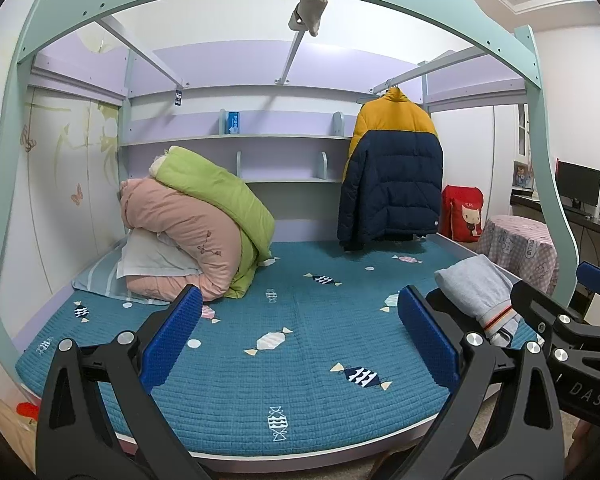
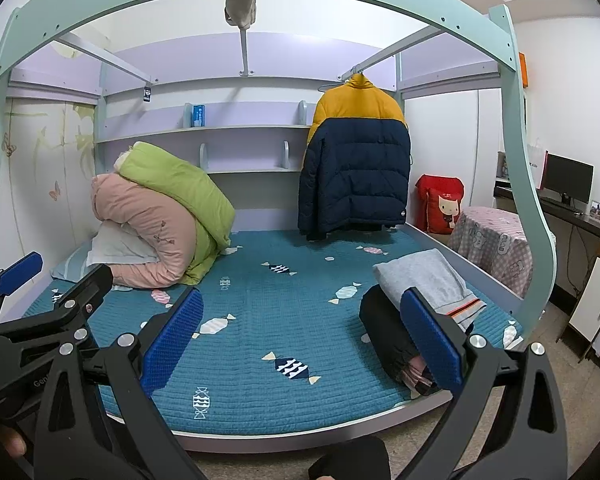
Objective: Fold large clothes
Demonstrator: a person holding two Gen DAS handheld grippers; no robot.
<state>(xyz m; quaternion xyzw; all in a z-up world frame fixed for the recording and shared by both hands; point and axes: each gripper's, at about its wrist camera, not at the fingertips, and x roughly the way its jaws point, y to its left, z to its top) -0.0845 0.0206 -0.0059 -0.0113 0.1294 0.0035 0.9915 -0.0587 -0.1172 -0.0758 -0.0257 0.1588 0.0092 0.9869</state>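
Both the left gripper (image 1: 300, 344) and right gripper (image 2: 300, 344) gape empty; risk: lifting the hanging yellow-and-navy puffer jacket (image 1: 392, 172) may snag its hanger or slip off slick fabric.

the black garment (image 2: 384, 332) is partly hidden behind the right gripper (image 2: 300, 344) finger; the small box (image 1: 233, 122) on the shelf has unreadable print.

Bedroom: bunk bed (image 1: 300, 380), quilts (image 1: 188, 236).
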